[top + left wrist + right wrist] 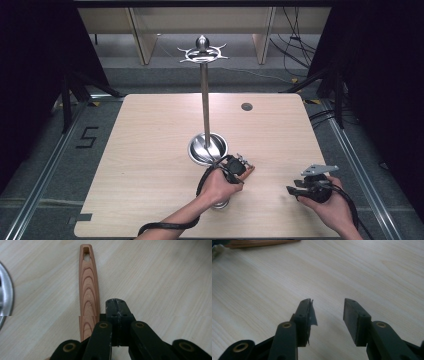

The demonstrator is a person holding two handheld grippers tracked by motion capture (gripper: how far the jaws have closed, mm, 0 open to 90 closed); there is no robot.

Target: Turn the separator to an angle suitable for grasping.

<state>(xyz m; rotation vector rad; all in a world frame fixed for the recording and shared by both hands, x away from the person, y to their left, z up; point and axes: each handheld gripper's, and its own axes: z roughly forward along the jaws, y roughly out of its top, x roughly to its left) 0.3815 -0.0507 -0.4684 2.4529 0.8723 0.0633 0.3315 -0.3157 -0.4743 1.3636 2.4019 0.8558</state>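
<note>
A utensil with a long wooden handle [88, 290] lies flat on the table, a hang hole at its far end. In the high view the handle's tip [250, 170] pokes out past the left hand, and a round metal end [220, 204] shows below that hand. My left gripper [115, 305] is shut with nothing between its jaws. It hovers just to the right of the handle, and I cannot tell whether they touch. Over bare wood near the table's front right, my right gripper [328, 311] is open and holds nothing. Both grippers also appear in the high view, the left gripper [241, 162] and the right gripper [291, 190].
A tall metal stand [204, 100] with curved hooks [202, 54] at its top rises from a round shiny base [196, 149] mid-table, just behind the left hand. The base's rim [5, 297] sits left of the handle. A dark grommet [246, 106] lies at the back.
</note>
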